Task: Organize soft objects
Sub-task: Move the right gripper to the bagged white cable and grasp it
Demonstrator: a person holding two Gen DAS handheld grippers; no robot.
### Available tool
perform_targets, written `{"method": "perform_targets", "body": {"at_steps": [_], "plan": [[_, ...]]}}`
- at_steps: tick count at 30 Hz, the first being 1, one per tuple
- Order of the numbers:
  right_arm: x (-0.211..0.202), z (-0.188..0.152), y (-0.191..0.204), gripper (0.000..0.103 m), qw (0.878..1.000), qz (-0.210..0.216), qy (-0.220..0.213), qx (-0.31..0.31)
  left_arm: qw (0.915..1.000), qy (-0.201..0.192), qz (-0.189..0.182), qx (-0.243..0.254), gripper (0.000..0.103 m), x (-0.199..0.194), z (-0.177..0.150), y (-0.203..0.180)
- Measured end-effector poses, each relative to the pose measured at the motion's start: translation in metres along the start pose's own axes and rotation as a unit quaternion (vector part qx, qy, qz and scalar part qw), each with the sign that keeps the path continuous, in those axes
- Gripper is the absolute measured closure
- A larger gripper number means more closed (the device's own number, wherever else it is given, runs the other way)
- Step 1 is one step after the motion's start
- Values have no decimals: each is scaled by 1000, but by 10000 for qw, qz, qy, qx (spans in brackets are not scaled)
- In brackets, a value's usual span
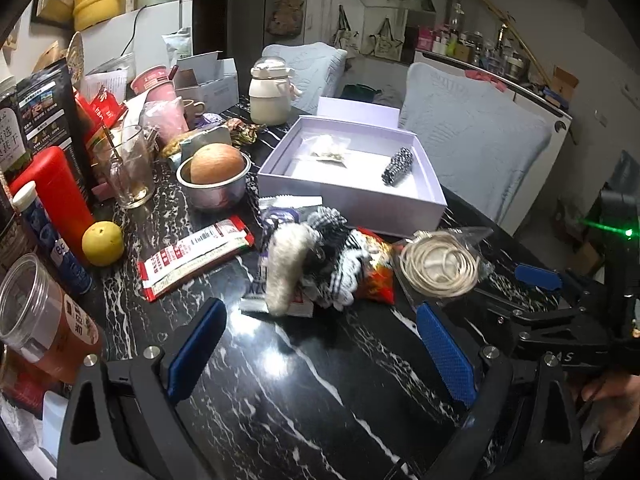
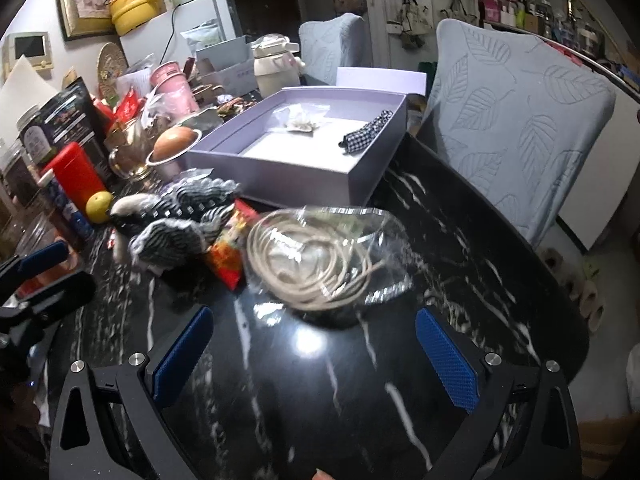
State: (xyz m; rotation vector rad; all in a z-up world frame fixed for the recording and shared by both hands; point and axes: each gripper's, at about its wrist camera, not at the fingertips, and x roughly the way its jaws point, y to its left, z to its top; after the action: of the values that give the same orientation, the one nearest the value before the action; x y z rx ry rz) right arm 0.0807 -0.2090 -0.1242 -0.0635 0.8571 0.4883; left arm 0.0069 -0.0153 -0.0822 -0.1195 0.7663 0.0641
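Note:
A pale purple open box [image 1: 360, 196] [image 2: 280, 168] sits on the black marble table and holds a checkered scrunchie [image 1: 397, 166] [image 2: 366, 136] and a small clear bag [image 1: 328, 148] [image 2: 300, 120]. In front of it lie a fuzzy beige piece [image 1: 286, 268] [image 2: 126, 204], black-and-white checkered scrunchies [image 1: 340, 252] [image 2: 180, 220] and a coil of beige cord in a clear bag [image 1: 440, 264] [image 2: 316, 260]. My left gripper [image 1: 320, 348] is open and empty, just short of the fuzzy piece. My right gripper [image 2: 316, 356] is open and empty, just short of the cord bag.
A red snack packet [image 1: 376, 272] [image 2: 230, 256] lies under the scrunchies. On the left stand a steel bowl with a round fruit [image 1: 216, 172], a glass mug [image 1: 128, 168], a red bottle [image 1: 56, 196], a yellow fruit [image 1: 103, 243] and red sachets [image 1: 192, 256]. Blue-covered chairs [image 2: 512, 120] stand behind the table.

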Motion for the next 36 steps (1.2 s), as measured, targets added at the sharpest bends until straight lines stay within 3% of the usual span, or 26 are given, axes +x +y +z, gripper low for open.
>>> {"method": "perform_targets", "body": {"at_steps": [13, 25, 27, 33, 36], "plan": [[42, 35, -12, 0, 9987, 413, 4, -310, 10000, -39, 10, -18, 6, 22, 27, 1], [64, 26, 2, 2, 9941, 577, 351, -851, 10000, -69, 0, 29, 6, 26, 31, 0], [64, 23, 1, 16, 9942, 597, 423, -787, 10000, -77, 11, 26, 6, 24, 31, 1], [53, 16, -9, 43, 9952, 697, 503, -469, 9999, -133, -33, 15, 6, 15, 26, 0], [44, 10, -10, 71, 9951, 774, 455, -403, 9999, -137, -68, 28, 6, 11, 23, -2]]}}
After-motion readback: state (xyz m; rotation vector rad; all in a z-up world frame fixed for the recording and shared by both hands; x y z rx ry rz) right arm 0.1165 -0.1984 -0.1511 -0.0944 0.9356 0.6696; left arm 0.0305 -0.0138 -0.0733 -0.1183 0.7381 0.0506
